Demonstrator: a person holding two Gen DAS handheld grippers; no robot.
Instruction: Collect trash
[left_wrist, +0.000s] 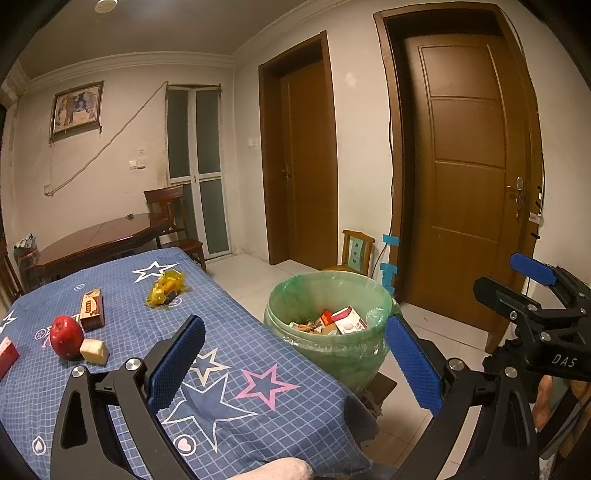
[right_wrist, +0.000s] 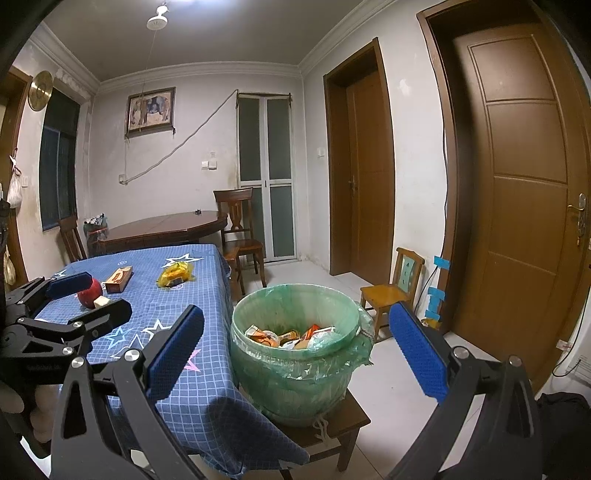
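Left gripper (left_wrist: 295, 360): blue-padded jaws spread wide, nothing between them, held above the near end of the table and aimed toward the bin. Right gripper (right_wrist: 297, 363): likewise splayed and empty, hanging over the gap between table edge and bin. Trash bin (right_wrist: 295, 354): round tub lined with a green plastic bag, standing on a low wooden stool (right_wrist: 354, 413) just beside the table; already holds several cartons and wrappers, so part of the collecting looks done. Table (left_wrist: 258, 332), blue star-print cloth, items left: crumpled yellow wrapper (left_wrist: 165, 288) toward the far side; small brown carton (left_wrist: 92, 308); red apple (left_wrist: 66, 336) touching a pale cream block (left_wrist: 95, 351); red packet (left_wrist: 8, 354) at the left margin. Judgement: task partway; wrapper, carton and packet seem the likely remaining trash, the apple doubtful.
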